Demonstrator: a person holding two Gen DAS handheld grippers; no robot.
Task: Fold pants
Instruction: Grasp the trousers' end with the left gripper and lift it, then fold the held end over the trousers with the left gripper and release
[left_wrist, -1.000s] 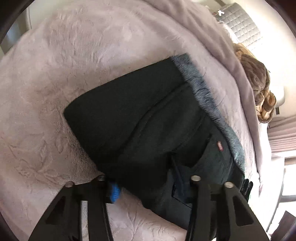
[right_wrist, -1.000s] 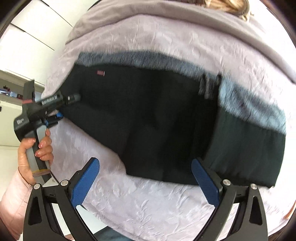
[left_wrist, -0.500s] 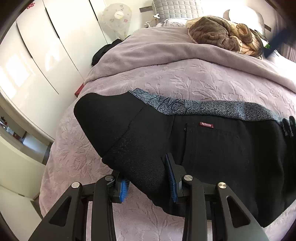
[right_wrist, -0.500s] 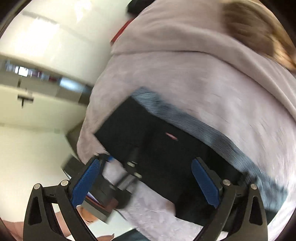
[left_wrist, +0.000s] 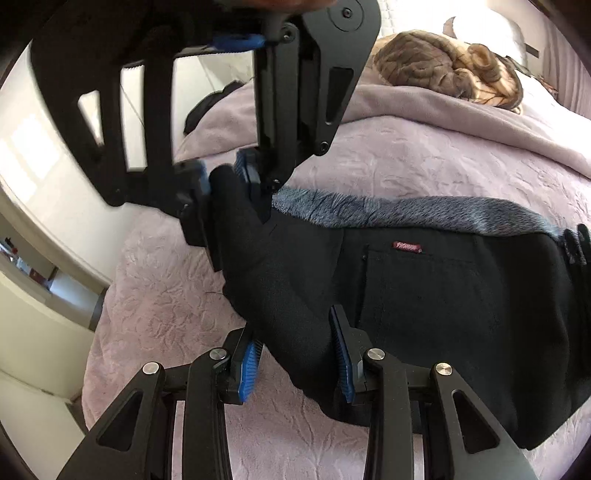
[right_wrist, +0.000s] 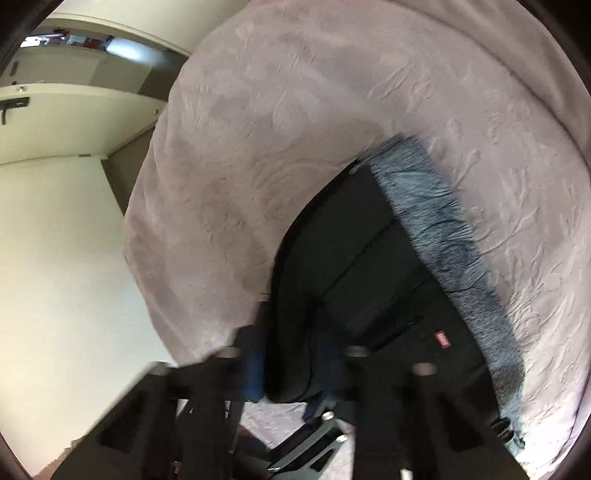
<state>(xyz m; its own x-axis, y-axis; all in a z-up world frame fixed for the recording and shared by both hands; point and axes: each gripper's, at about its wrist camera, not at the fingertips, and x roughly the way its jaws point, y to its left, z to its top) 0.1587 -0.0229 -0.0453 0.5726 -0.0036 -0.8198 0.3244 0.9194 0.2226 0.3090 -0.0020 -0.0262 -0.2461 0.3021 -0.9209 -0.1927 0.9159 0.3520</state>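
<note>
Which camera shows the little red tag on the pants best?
The left wrist view. The red tag sits near the middle of the picture on the black pants, fairly sharp, just below the grey waistband. In the right wrist view the tag is smaller, blurred and near the bottom.

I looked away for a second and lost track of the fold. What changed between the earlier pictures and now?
The right gripper, open and away from the fabric a second ago, has come across and closed on the far corner of the black pants. The left gripper keeps its grip on the near edge. The pants still lie on the lilac bedspread.
</note>
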